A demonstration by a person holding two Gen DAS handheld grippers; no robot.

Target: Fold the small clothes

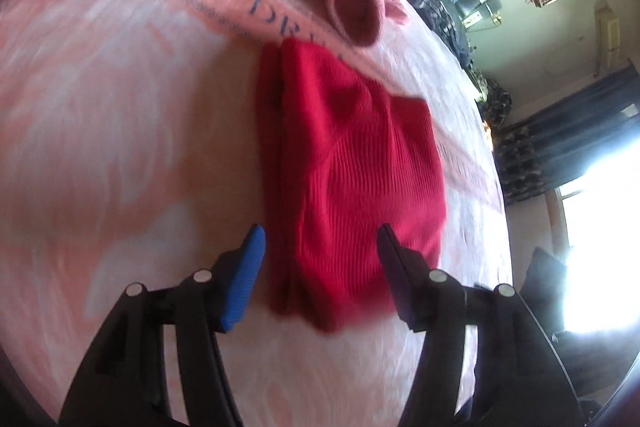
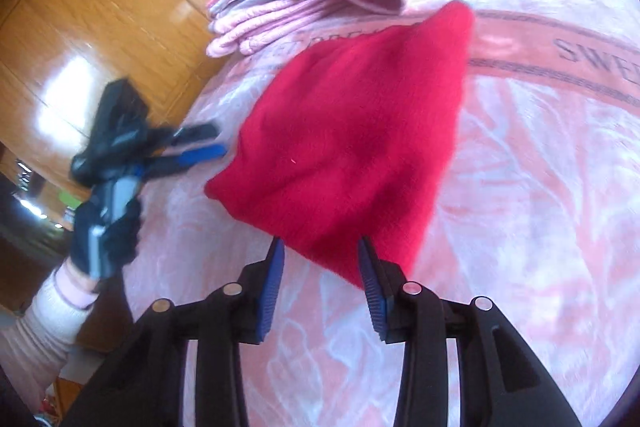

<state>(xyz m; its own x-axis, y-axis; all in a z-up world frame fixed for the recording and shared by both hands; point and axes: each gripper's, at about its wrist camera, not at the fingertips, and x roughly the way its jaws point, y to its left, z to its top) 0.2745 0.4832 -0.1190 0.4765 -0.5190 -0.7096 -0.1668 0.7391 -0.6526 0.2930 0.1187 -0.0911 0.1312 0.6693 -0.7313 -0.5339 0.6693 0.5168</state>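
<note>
Lying folded on the pink bedspread (image 1: 120, 155) beside a stack of folded pink clothes (image 2: 280, 7), the red knit garment (image 1: 352, 163) looks nearly done, though blur hides its edges; left tongs (image 1: 320, 239) and right tongs (image 2: 320, 251) are both spread, empty, so next comes a pinch at the near hem.

Both wrist cameras look down along their fingers, close over the bed (image 1: 120, 131); both views share the red garment (image 1: 352, 167), seen from different sides.
</note>
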